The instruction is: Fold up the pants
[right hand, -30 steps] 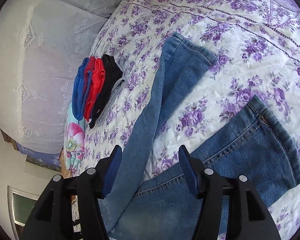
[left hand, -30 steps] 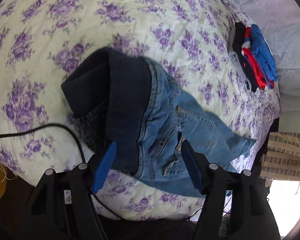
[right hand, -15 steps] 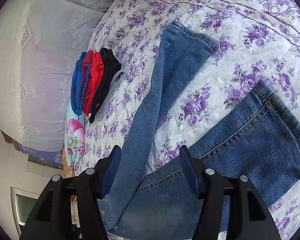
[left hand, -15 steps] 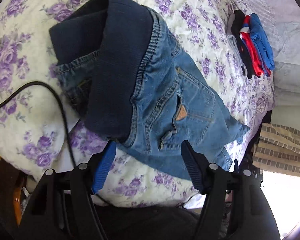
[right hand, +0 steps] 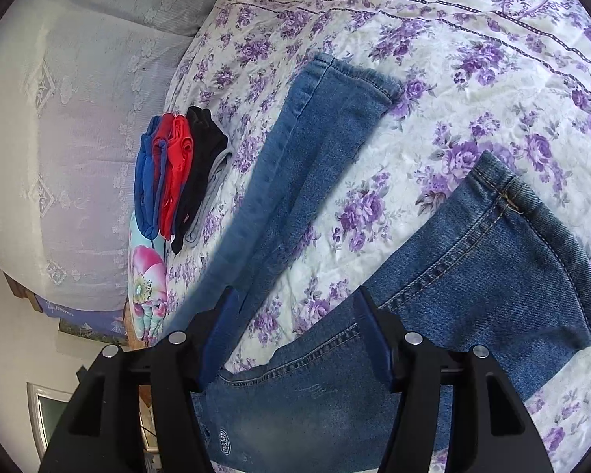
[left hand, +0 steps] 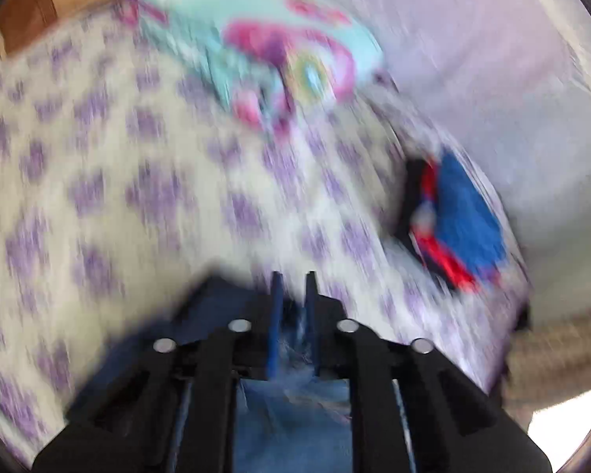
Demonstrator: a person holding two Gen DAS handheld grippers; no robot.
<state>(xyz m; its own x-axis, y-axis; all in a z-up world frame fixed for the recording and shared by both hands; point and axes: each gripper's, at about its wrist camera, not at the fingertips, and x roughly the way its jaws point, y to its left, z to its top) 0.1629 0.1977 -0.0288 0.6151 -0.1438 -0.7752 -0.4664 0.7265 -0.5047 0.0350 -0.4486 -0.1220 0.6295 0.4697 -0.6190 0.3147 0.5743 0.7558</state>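
Blue jeans lie on the flowered bedspread, both legs spread apart towards the far side; the other leg runs up to the left. My right gripper hovers open just above the crotch area, nothing pinched between its fingers. The left wrist view is heavily blurred. There my left gripper is shut, its blue fingers close together with a fold of the jeans' denim caught between them. The rest of the waist end is hidden under that gripper.
A stack of folded blue, red and black clothes lies at the bed's left side, blurred as the stack in the left wrist view. A pink-and-turquoise pillow lies beyond. A white lace cover hangs past the bed edge.
My left gripper has closed on the jeans' waist end and swung fast, so its view now looks across the bed at the pillow. The right gripper has held still.
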